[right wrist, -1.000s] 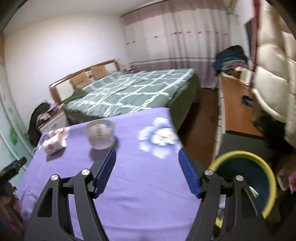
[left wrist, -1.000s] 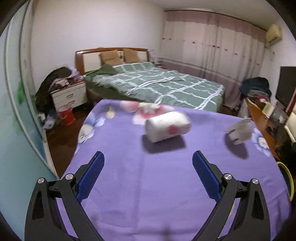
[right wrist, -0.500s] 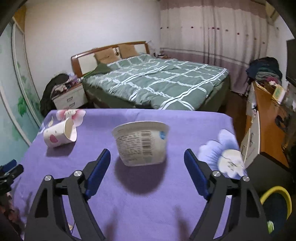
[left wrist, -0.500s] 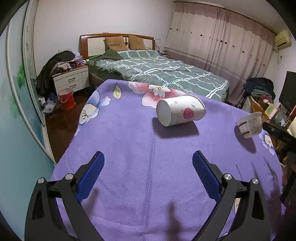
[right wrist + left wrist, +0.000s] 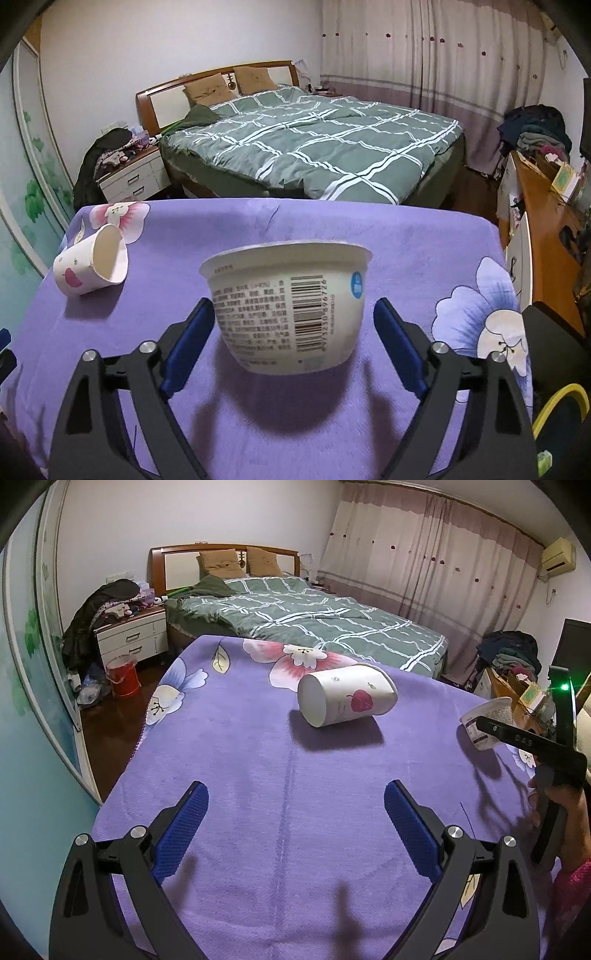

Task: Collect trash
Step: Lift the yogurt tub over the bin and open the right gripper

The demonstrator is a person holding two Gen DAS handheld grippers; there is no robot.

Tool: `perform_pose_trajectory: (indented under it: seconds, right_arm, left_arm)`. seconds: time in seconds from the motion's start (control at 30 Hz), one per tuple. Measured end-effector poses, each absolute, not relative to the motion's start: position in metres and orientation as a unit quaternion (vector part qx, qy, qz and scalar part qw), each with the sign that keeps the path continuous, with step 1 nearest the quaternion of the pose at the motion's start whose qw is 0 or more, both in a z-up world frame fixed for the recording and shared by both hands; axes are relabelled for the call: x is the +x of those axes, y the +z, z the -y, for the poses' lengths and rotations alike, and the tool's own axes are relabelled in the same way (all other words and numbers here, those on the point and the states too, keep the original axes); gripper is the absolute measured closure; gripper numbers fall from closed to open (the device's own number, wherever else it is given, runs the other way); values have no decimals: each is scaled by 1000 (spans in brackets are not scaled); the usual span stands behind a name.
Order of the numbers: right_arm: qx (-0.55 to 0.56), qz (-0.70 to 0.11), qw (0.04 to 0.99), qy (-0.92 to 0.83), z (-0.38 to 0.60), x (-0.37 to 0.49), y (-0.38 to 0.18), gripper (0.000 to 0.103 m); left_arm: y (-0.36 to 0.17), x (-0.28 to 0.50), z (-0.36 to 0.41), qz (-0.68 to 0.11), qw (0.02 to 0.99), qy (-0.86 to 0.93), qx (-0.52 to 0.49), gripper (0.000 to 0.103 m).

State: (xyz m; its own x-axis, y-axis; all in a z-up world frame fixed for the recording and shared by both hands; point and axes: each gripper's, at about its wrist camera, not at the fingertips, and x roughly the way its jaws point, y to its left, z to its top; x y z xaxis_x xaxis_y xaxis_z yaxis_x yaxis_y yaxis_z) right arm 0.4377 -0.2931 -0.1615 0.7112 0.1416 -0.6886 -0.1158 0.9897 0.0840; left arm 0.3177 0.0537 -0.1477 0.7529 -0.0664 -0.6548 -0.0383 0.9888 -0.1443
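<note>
While closing, right gripper (image 5: pixel 293 343) straddles upright white tub (image 5: pixel 286 306) on purple bench (image 5: pixel 406 243), pads not touching. Left gripper (image 5: pixel 295 827) wide open, empty; paper cup (image 5: pixel 347 696) lying sideways beyond.

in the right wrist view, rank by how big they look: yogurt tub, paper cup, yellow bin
1. yogurt tub, though it sits nearest the camera
2. paper cup
3. yellow bin, mostly cut off, so its rank is unsure

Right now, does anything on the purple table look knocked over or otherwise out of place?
Yes. The paper cup with the red apple print lies tipped on its side on the purple cloth, and its open rim looks pinched out of round. The white tub stands upright between the right gripper's closing jaws, untouched.
</note>
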Motion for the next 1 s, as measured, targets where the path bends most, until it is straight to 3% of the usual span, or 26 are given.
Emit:
perform_pose_trajectory:
  seconds: [0.37,0.67,1.0]
  right_arm:
    - [54,-343,936,59,312,406,-137,28]
    - [86,-265,959,-58,384,299,-99,28]
    - [146,-267,922,-240,505,221,-124,28]
  left_arm:
    - [-146,317,-50,-350,934,-9,-72,8]
    - [-143,313,-47,-343,937,-14,-64,8]
    - [-145,314,-42,-345,937,-14,-53,8]
